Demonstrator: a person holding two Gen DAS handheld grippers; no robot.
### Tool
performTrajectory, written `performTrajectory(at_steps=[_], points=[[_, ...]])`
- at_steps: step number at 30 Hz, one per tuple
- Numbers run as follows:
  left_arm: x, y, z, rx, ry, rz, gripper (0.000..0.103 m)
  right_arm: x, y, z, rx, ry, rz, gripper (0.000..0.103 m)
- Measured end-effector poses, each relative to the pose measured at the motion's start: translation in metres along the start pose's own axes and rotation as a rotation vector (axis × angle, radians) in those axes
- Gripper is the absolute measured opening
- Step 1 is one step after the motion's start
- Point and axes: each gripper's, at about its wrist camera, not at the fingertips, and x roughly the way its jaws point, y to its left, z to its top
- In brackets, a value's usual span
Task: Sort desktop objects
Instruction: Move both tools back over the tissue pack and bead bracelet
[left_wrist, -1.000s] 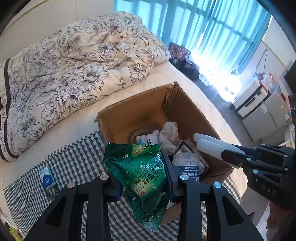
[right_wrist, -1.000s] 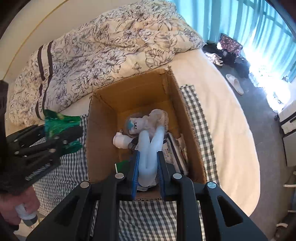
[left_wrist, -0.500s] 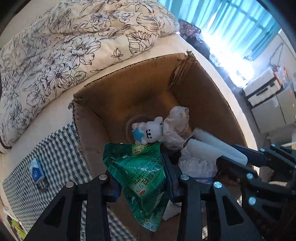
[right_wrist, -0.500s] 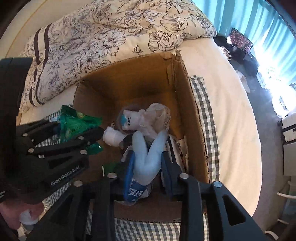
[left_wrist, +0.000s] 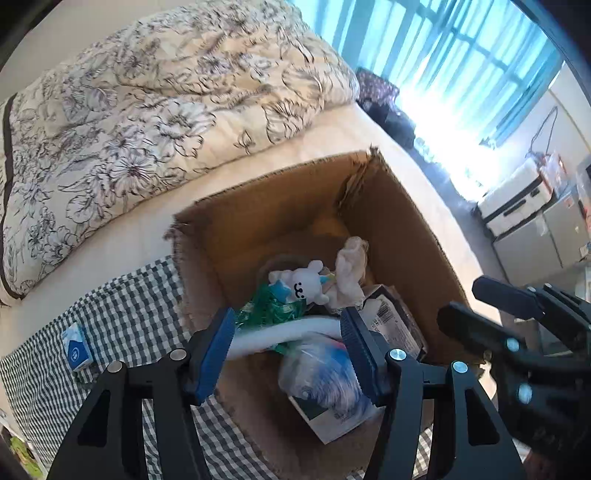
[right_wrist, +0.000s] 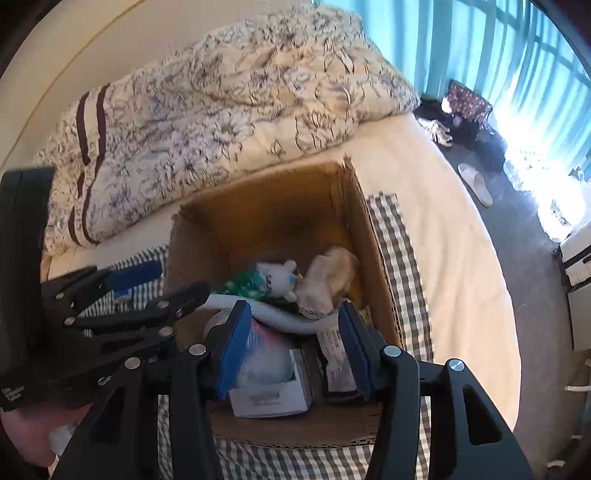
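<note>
1. Clearly most of the sorting is done: the cardboard box (left_wrist: 399, 221) on the checked cloth (left_wrist: 122, 321) already holds a heap of things, and both grippers hang empty over it.
2. At 9 o'clock from the box in the left wrist view, one small blue-and-white packet (left_wrist: 75, 345) lies alone on the cloth; it looks like the one item left outside, though cloth near the frame edges is hidden.
3. Over the box's near edge, the left gripper (left_wrist: 288, 350) has its jaws spread wide with nothing between them.
4. Inside the box, counted left to right: one green foil pouch (left_wrist: 269, 306) at the 9 o'clock side, one white curved tube (left_wrist: 280, 332) lying across the pile, one white plush toy (left_wrist: 303, 286) near the centre, one beige crumpled cloth piece (left_wrist: 349, 273) toward 1 o'clock, one clear bag (left_wrist: 325, 373) on one white carton (right_wrist: 269, 398) at 6 o'clock, and one dark barcoded pack (left_wrist: 391, 321) at 4 o'clock. Anything beneath is hidden.
5. At 3 o'clock, the right gripper (right_wrist: 291, 347) is likewise parted and empty above the box.
6. My judgement: fetching the packet finishes the job.
</note>
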Motion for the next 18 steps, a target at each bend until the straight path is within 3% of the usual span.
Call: performTrajectory(at_steps=[4,7,18], points=[[-0.024,0.026,-0.015,-0.065,-0.045,-0.001,0.068,-0.008,0.014,0.003,0.008,-0.047,0.012,0.06],[-0.039,0.051,-0.029,-0.132,-0.064,0.011,0.071,-0.006,0.029,0.002,0.004,-0.045,0.034,0.061],[-0.078,0.182,-0.101,-0.359,-0.065,0.164,0.073,0.005,0.114,0.001,-0.1,-0.039,0.102,0.067]])
